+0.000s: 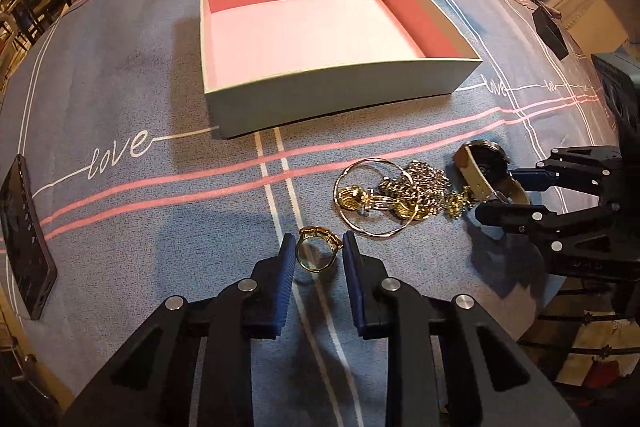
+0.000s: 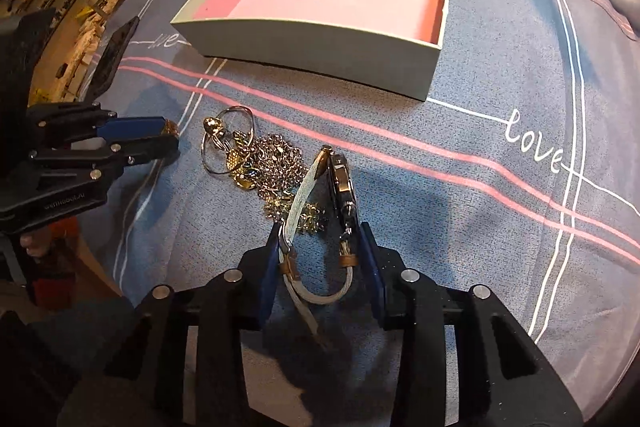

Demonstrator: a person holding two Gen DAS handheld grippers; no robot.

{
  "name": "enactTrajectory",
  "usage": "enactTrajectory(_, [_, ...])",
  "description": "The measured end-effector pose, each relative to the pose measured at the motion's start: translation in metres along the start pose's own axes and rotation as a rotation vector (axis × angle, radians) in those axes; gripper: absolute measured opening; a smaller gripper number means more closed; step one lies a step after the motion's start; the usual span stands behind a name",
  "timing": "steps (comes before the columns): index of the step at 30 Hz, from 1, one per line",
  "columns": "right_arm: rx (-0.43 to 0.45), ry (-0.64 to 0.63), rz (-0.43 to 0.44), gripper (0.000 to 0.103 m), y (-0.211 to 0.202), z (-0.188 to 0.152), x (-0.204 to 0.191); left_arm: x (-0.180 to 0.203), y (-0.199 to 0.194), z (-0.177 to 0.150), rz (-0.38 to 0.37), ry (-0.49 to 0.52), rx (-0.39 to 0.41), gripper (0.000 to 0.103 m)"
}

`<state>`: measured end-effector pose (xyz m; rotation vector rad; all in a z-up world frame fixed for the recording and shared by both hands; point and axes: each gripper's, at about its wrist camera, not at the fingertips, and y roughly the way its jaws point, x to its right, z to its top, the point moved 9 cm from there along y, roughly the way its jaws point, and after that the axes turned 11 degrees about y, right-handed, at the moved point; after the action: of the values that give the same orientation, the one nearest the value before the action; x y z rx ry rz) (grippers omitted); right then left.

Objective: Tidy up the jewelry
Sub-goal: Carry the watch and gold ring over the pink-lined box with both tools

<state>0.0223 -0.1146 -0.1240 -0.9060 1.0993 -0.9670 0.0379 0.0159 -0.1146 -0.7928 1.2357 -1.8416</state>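
Left gripper (image 1: 318,259): sitting at the bottom centre of the left wrist view, jaws drawn in narrow and pinching a gold ring (image 1: 318,254) by its sides. The grip across the band is likely keeping it from rolling away.
Right gripper (image 2: 322,251): filling the bottom centre of the right wrist view, its fingers bracketing a watch (image 2: 340,183) on edge, one pad against the pale strap, the other against the clasp side. It looks pinched, though the strap loop is soft, so that grip may be giving a little.
Jewelry pile (image 1: 404,195): lying right of centre in the left wrist view, a big hoop, chains and gold charms tangled together on the blue cloth (image 1: 160,207). Judging by that tangle, single loose pieces are being taken first.
Box (image 1: 320,39): waiting open in the upper middle, pink lining bare, apparently the place everything is heading.
Phone (image 1: 24,239): lying at the left edge, out of the way.
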Motion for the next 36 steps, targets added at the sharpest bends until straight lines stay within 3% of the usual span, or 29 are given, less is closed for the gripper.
enactTrajectory(4, [0.03,0.021,0.042,0.034,-0.022,0.007,-0.005,0.015,-0.014,0.007,-0.022,0.014,0.013,0.024])
enactTrajectory(5, [0.036,0.018,0.045,0.027,-0.028,0.009,-0.007,0.019,-0.016,0.01,-0.029,0.02,0.014,0.024])
enactTrajectory(6, [0.037,0.015,0.055,0.013,-0.031,0.012,-0.01,0.021,-0.019,0.012,-0.034,0.026,0.016,0.024])
enactTrajectory(9, [-0.008,0.009,0.008,0.013,-0.023,0.014,-0.006,0.024,-0.022,0.021,-0.038,0.047,0.023,0.024])
enactTrajectory(15, [-0.031,0.068,0.061,0.013,-0.019,0.016,-0.003,0.021,-0.019,0.034,-0.046,0.031,0.024,0.024])
enactTrajectory(19, [-0.015,0.073,0.038,0.033,-0.017,0.025,-0.004,0.018,-0.018,0.037,-0.041,0.026,0.019,0.024])
enactTrajectory(20, [-0.015,0.073,0.042,0.034,-0.014,0.028,-0.006,0.017,-0.017,0.037,-0.041,0.024,0.016,0.024])
enactTrajectory(21, [-0.01,0.076,0.04,0.034,-0.011,0.031,-0.007,0.018,-0.016,0.036,-0.04,0.024,0.011,0.024])
enactTrajectory(24, [0.002,0.081,0.037,0.013,-0.01,0.035,-0.013,0.016,-0.014,0.035,-0.039,0.016,-0.001,0.024])
enactTrajectory(36, [0.051,0.046,0.076,0.008,-0.048,0.041,-0.03,0.017,-0.019,0.038,-0.033,0.021,-0.008,0.024])
